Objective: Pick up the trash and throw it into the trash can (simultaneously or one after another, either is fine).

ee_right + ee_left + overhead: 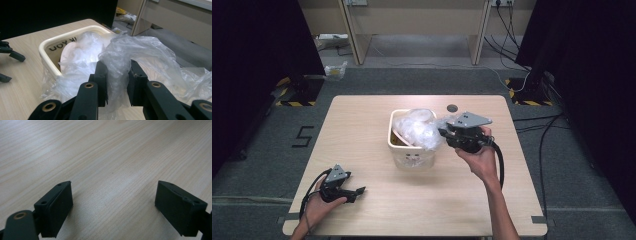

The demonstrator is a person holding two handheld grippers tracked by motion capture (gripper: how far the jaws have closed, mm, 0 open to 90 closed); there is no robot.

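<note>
I have the right tool (116, 82) clenched on a fold of the clear bag (135, 53) that lines the cream bin (411, 152) mid-counter (362, 120). I judge this the step of pulling the bag up at the rim. My left tool (357, 192) rests released near the counter's front-left. Next I should draw the plastic over the rim without tipping the bin.
</note>
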